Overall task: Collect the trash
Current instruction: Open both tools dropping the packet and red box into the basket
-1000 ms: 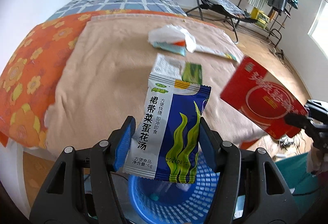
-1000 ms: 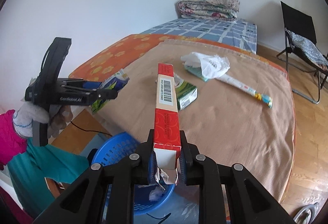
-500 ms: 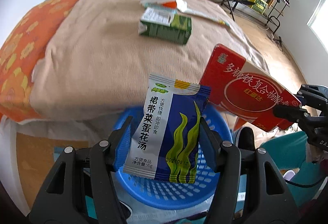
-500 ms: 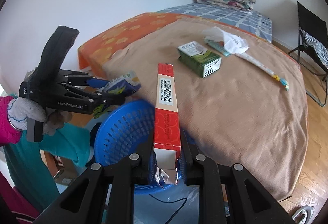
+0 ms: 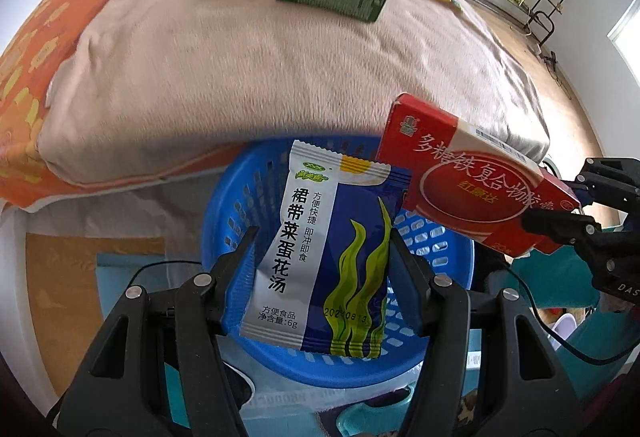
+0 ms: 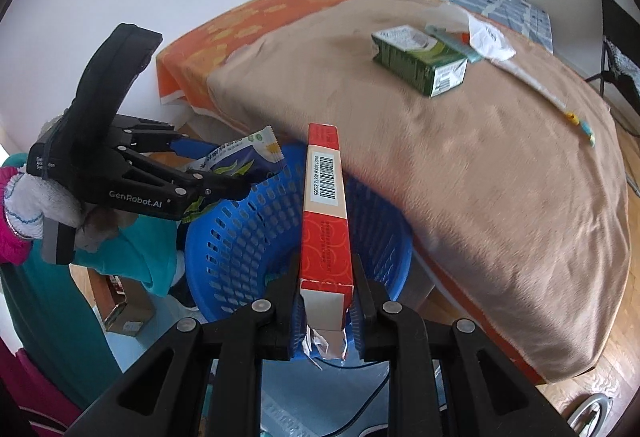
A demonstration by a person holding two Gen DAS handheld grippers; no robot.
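Soup packet (image 5: 320, 261) is clamped in L gripper (image 5: 320, 277), red box (image 6: 326, 221) in R gripper (image 6: 326, 297), both held over blue basket (image 5: 224, 205). Risk: box is long, could be caught on rim & tipped out.

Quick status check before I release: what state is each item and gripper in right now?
left gripper: shut on soup packet
soup packet: held above blue basket
right gripper: shut on red box
red box: held over blue basket
blue basket: upright beside the bed
green carton: lying on blanket, uncollected
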